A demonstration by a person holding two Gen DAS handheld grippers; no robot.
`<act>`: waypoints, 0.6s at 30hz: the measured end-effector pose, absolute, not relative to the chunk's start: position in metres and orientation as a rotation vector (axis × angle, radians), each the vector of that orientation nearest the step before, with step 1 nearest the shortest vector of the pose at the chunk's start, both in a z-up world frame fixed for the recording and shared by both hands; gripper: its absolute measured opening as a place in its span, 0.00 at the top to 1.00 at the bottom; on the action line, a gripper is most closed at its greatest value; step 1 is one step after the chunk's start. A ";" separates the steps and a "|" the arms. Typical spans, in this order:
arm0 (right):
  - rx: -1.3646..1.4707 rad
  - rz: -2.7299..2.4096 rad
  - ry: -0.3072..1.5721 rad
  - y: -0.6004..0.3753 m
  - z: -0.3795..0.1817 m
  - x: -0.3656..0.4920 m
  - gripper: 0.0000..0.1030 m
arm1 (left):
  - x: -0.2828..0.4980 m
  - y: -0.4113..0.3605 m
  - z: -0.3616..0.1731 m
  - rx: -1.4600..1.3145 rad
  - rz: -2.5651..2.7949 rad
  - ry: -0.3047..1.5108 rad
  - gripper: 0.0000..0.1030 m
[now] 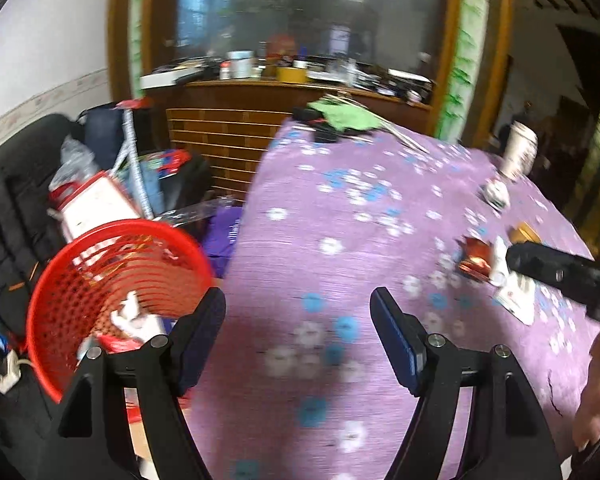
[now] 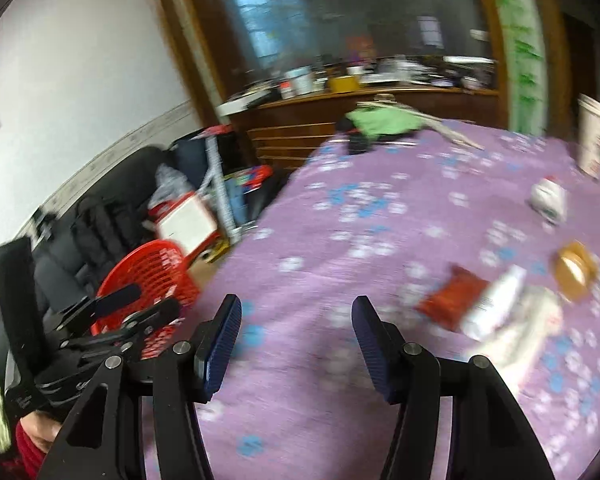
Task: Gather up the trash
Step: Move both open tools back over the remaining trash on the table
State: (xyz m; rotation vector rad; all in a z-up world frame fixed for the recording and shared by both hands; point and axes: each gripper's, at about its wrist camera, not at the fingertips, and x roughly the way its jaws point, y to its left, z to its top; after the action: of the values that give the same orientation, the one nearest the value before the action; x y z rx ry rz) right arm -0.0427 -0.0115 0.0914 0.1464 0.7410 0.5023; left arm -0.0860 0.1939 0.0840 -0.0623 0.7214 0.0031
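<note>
Both grippers stand wide and empty over the purple worktop (image 1: 340,208): left gripper (image 1: 298,312), right gripper (image 2: 296,320). Red basket (image 1: 112,280) sits off the worktop's left edge, with scraps inside. Wrappers (image 2: 472,300) lie on the worktop's right part.

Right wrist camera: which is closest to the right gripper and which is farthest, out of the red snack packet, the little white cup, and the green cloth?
From the right gripper, nearest first:
1. Red snack packet, just ahead on the right.
2. Little white cup, farther back on the right.
3. Green cloth, at the table's far edge, about straight ahead.
</note>
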 end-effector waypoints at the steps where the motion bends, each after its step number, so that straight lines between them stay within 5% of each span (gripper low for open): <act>1: 0.169 0.474 0.747 -0.027 0.089 -0.042 0.40 | -0.085 0.186 0.083 -0.052 -0.007 0.725 0.28; 11: 0.338 0.228 0.828 -0.139 0.060 -0.036 0.40 | -0.078 0.102 0.077 0.073 -0.150 0.771 0.28; 18: 0.292 0.080 0.904 -0.161 0.042 -0.008 0.30 | -0.060 0.058 0.087 0.155 -0.229 0.793 0.25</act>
State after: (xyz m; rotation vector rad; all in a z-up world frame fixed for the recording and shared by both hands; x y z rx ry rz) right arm -0.0075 -0.1614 0.0425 0.2920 0.9044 0.0803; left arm -0.0597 0.0583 0.0873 0.1554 0.7933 -0.2286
